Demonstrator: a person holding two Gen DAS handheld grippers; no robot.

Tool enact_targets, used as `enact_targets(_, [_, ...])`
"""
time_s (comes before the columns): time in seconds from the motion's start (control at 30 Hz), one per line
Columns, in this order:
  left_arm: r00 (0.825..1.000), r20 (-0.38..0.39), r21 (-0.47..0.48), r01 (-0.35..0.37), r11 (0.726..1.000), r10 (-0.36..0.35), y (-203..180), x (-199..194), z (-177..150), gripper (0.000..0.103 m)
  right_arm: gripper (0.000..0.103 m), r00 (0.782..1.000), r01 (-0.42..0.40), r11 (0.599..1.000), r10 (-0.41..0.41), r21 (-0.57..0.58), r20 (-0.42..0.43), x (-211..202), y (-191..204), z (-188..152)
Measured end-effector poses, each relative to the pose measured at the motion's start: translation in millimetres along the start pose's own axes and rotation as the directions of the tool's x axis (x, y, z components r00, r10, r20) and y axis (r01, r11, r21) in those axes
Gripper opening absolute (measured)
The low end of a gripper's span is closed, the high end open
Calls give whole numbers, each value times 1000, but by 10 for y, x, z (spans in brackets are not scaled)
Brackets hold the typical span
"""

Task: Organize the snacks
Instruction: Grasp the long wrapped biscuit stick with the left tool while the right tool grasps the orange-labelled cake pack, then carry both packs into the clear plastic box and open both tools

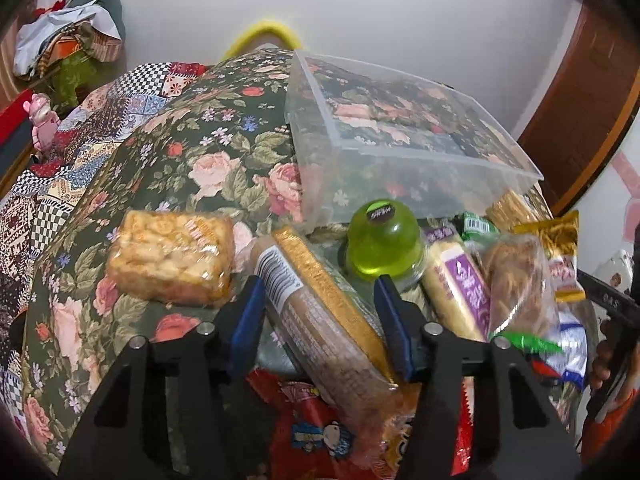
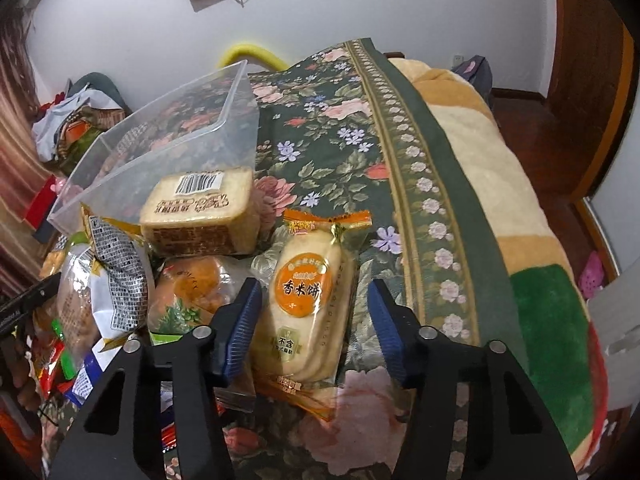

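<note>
A clear plastic box [image 1: 400,152] sits empty on the flowered bedspread [image 1: 192,148], behind a pile of snack packets. My left gripper [image 1: 320,292] is open, its blue pads on either side of a long brown-and-gold biscuit packet [image 1: 320,312]. A green jelly cup [image 1: 382,240], a purple-labelled packet [image 1: 460,288] and a square cracker pack [image 1: 172,258] lie near. My right gripper [image 2: 314,296] is open around an orange-labelled rice cracker packet [image 2: 306,300]. The box [image 2: 168,128] shows at upper left in the right wrist view, with a barcoded cake pack [image 2: 200,216] before it.
More packets lie heaped at the left of the right wrist view [image 2: 104,280]. A beige and green blanket [image 2: 500,208] covers the bed's right side. Clothes are piled by the wall [image 1: 68,36]. A wooden door [image 1: 580,112] stands at right.
</note>
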State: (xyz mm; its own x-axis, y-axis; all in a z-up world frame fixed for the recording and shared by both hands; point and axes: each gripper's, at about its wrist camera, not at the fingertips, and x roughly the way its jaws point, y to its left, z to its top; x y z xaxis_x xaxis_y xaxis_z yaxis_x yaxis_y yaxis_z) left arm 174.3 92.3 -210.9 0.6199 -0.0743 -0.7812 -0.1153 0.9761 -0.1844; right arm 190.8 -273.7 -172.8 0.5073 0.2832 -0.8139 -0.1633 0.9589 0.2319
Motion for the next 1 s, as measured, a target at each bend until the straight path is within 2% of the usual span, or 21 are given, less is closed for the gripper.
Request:
enact_targets(0.13, [999, -31, -2, -10, 1000, 10, 82, -16, -33, 55, 45, 1000, 6, 1000, -7, -12, -6, 5, -12, -13])
enact_targets(0.23, [997, -77, -42, 16, 999, -19, 113, 87, -22, 57, 43, 1000, 19, 1000, -19, -23, -14, 45, 6, -5])
enact_targets(0.3, [995, -98, -46, 7, 999, -11, 93, 180, -25, 57, 41, 1000, 24, 999, -25, -32, -16, 66, 26, 2])
enact_targets(0.37, [996, -82, -17, -18, 1000, 16, 19, 213, -35, 54, 39, 999, 26, 999, -27, -35, -21, 95, 32, 14])
enact_targets(0.5, [997, -60, 20, -44, 999, 45, -54, 182, -57, 39, 31, 999, 26, 998, -28, -49, -24, 110, 43, 25])
enact_targets(0.57, [997, -48, 23, -57, 998, 58, -55, 140, -58, 36, 25, 999, 27, 999, -28, -46, -20, 93, 38, 26])
enact_targets(0.73, [999, -28, 7, -33, 999, 33, -34, 21, -68, 35, 22, 1000, 26, 999, -26, -44, 7, -20, 55, 25])
enact_targets(1.0, [998, 28, -4, -55, 998, 55, 1, -247, -41, 35, 22, 995, 27, 995, -18, -97, 96, -368, 199, 155])
